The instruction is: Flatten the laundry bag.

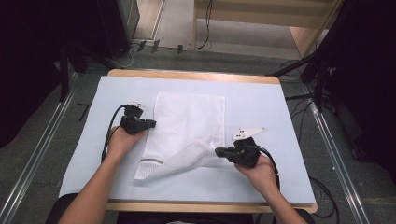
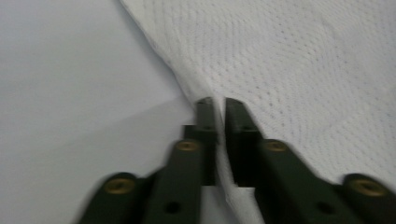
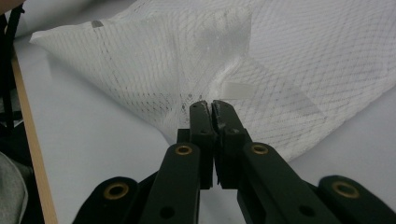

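Observation:
A white mesh bag (image 1: pixel 187 126) lies on the pale table cover, its near right corner lifted and folded toward the middle. My left gripper (image 1: pixel 152 123) is at the bag's left edge, and in the left gripper view its jaws (image 2: pixel 215 103) are shut on that edge of the mesh (image 2: pixel 299 60). At the bag's near right corner my right gripper (image 1: pixel 218 151) holds the cloth up. In the right gripper view the jaws (image 3: pixel 211 106) are pinched together on the netting (image 3: pixel 196 60), which rises in a tent from the tips.
The pale cover (image 1: pixel 261 102) spreads over a wooden table whose front edge (image 1: pixel 210 206) runs close to the person. Cables (image 1: pixel 322 191) trail off the right side. Dark stands and a metal rail (image 1: pixel 42 154) flank the table on the floor.

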`<state>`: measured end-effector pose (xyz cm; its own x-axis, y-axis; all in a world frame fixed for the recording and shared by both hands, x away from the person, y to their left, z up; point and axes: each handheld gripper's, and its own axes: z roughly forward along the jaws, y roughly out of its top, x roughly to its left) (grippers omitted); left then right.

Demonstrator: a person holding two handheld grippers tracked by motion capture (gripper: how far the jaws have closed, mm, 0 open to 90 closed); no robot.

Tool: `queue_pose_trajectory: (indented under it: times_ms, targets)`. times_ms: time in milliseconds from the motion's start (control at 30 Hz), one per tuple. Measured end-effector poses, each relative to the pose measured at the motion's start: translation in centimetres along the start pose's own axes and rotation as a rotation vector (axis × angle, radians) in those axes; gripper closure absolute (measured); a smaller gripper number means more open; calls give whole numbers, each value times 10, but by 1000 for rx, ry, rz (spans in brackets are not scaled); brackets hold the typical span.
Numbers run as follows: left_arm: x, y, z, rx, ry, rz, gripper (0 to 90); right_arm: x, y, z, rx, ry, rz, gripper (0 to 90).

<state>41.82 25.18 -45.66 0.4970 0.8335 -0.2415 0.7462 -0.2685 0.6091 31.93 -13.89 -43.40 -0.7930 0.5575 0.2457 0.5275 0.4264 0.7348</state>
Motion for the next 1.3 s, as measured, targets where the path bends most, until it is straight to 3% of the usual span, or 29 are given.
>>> queue_pose_trajectory:
  times_ms: [100, 167, 267, 467, 533, 767, 967, 1100, 1300]
  targets:
    - [1, 3, 3, -11, -5, -29, 900, -1, 1, 0, -4, 0, -4, 896]
    - [3, 5, 2, -22, 16, -26, 900, -2, 2, -1, -7, 1, -2, 896]
    - [8, 6, -2, -48, 30, -53, 900, -3, 2, -2, -15, -1, -5, 897]
    - [20, 7, -10, -69, 113, -88, 900, -2, 3, 2, -1, 5, -15, 900]
    - [24, 5, -10, -70, 107, -112, 900, -1, 1, 4, 12, 16, -16, 900]
    - [25, 5, -11, -75, 93, -99, 900, -1, 0, 3, 21, 20, -2, 900]
    - [27, 6, -13, -88, 89, -109, 900, -12, -2, -11, -25, -32, 11, 900]
    - [26, 6, -16, -86, 75, -102, 886, -20, -4, -4, -11, -45, 28, 877]
    - [20, 1, -27, -77, 39, -82, 780, -29, -1, 9, -13, -65, 27, 803]
